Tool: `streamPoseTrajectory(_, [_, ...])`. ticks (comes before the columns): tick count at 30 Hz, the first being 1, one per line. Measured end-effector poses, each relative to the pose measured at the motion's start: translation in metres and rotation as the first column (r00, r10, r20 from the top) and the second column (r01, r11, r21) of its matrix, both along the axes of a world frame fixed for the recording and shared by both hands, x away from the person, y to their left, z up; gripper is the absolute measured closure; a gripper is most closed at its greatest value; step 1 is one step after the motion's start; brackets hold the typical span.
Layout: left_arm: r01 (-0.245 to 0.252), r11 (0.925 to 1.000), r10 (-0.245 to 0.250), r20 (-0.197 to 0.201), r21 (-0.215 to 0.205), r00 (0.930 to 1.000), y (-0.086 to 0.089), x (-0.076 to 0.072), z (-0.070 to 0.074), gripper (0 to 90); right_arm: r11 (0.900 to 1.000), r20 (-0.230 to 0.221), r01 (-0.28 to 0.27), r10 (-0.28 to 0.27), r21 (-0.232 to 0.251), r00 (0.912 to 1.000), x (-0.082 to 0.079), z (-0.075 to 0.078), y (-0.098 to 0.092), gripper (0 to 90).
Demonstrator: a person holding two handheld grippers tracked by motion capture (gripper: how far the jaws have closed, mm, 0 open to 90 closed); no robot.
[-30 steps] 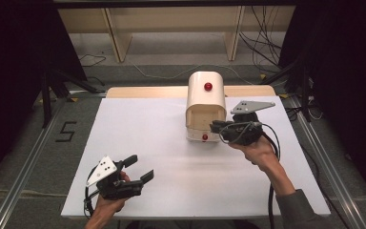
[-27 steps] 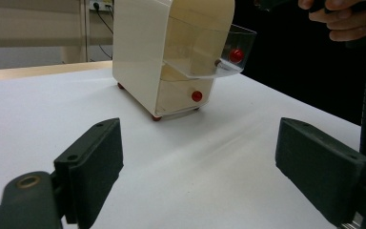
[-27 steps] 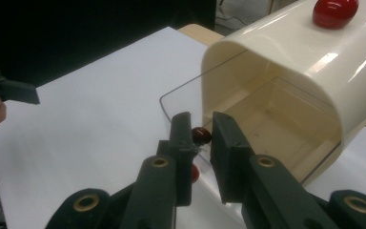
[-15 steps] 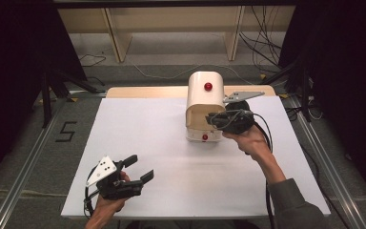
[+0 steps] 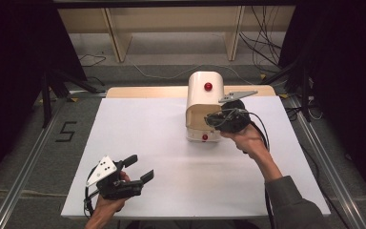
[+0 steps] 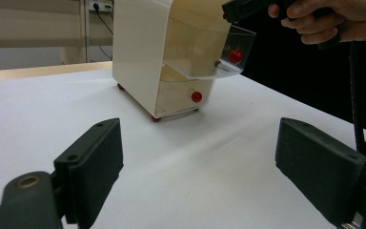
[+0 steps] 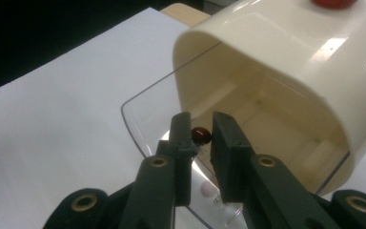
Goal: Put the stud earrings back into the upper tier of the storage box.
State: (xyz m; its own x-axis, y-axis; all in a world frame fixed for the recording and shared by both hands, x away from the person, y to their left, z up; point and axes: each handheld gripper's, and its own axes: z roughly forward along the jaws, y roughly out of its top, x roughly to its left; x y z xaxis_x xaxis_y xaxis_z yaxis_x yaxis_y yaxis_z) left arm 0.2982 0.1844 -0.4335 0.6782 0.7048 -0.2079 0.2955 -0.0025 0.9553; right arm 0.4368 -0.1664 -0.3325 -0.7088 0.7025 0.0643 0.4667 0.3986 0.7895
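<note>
A cream cabinet [image 5: 204,98] with a red button [image 5: 208,86] on top stands at the table's far right. Its clear upper drawer [image 6: 195,47] is pulled out, with its red knob [image 6: 235,56] at the front. The lower drawer, with its own red knob [image 5: 205,137], is pushed in. My right gripper [image 5: 212,119] hovers at the upper drawer's front. Its jaws are a narrow gap apart, and the upper knob [image 7: 201,135] shows in that gap. In the left gripper view that knob hangs free below the right gripper [image 6: 240,7]. My left gripper [image 5: 139,168] rests wide open and empty near the table's front left.
The white tabletop [image 5: 171,143] stretches between the two grippers. A wooden strip [image 5: 143,91] runs along its far edge. Metal rails [image 5: 24,181] flank the table on the floor, and cables [image 5: 262,43] lie behind it at the right.
My right gripper has moved from the cabinet's right side leftwards to the front of the upper drawer. The left gripper has stayed still.
</note>
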Motion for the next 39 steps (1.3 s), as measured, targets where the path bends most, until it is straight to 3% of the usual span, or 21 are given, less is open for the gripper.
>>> streamPoseTrajectory(6, [-0.001, 1.0000, 0.001, 0.000, -0.002, 1.0000, 0.000, 0.000, 0.000, 15.9, 1.000, -0.016, -0.003, 0.003, -0.013, 0.9999, 0.002, -0.003, 0.000, 77.6])
streamPoseTrajectory(11, [0.000, 1.0000, 0.000, 0.000, 0.000, 1.0000, 0.000, 0.000, 0.000, 15.9, 1.000, -0.015, 0.005, -0.005, -0.024, 0.9999, 0.001, -0.004, -0.002, 67.7])
streamPoseTrajectory(19, [0.003, 1.0000, -0.003, 0.001, 0.005, 1.0000, 0.000, 0.000, 0.000, 15.9, 0.999, 0.037, 0.006, -0.007, 0.031, 0.9993, -0.009, 0.005, -0.010, 51.7])
streamPoseTrajectory(24, [0.004, 1.0000, -0.004, 0.002, 0.003, 1.0000, -0.001, 0.000, 0.000, 15.8, 0.994, 0.063, 0.001, -0.007, 0.106, 0.9980, -0.020, 0.005, -0.017, 44.7])
streamPoseTrajectory(39, [0.009, 0.9999, -0.009, -0.004, 0.007, 0.9999, -0.002, 0.001, -0.001, 15.8, 0.968, 0.161, -0.025, -0.016, 0.250, 0.9867, -0.056, -0.011, -0.034, 40.3])
